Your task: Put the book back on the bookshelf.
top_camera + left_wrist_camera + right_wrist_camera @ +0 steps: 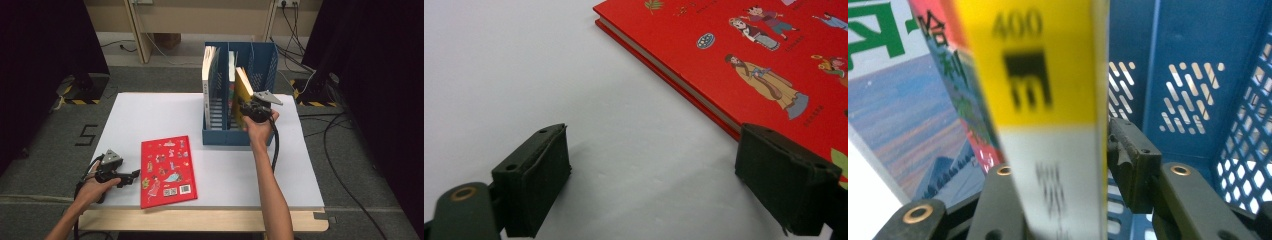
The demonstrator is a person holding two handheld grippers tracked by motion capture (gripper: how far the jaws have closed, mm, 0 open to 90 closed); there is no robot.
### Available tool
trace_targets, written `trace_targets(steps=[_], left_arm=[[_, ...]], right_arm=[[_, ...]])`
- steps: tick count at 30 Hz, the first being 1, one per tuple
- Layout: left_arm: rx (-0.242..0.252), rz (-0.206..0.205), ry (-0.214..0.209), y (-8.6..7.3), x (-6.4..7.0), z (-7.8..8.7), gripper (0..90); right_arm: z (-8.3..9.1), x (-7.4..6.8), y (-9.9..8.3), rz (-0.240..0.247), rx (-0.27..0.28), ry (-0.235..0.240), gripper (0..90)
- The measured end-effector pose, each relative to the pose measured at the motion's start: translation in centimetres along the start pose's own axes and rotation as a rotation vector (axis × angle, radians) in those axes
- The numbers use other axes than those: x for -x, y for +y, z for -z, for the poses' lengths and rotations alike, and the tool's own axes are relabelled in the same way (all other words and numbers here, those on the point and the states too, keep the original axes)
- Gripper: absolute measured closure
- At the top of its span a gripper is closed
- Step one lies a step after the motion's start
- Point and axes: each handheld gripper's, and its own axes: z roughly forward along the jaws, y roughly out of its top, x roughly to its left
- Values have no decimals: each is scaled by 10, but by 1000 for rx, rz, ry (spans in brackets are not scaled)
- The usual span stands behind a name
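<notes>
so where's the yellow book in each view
High view: yellow book right of centre, upright at the blue rack, clamped by the right gripper.
Left gripper view: not in it.
Right gripper view: fills the centre, between the jaws.
Shared landmark: the blue rack.

— Where is there room on the white tabletop (140, 117)?

— The far left stretch lies bare, and so does the strip between the flat red picture book (168, 170) and the blue slotted plastic file rack (239, 136).

— And inside the rack?

— Tight. The upright white-spined book (206, 82) fills the left bay. In the right bay, the yellow-covered book (1048, 100) leans beside another volume, with open space toward the perforated right wall (1248, 125).
</notes>
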Motion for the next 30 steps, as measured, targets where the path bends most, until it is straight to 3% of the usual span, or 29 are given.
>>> trace_targets(steps=[6, 12, 15, 23, 30], left_arm=[[2, 2, 0, 0, 0, 0, 130], [0, 0, 0, 0, 0, 0, 130], [0, 0, 0, 0, 0, 0, 130], [0, 0, 0, 0, 0, 0, 131], [1, 0, -1, 0, 0, 0, 131]], right_arm=[[13, 2, -5, -1, 9, 29, 618], [30, 3, -10, 38, 31, 63, 624], [37, 4, -11, 90, 7, 47, 631], [56, 12, -21, 125, -29, 67, 675], [52, 13, -29, 133, -71, 79, 706]])
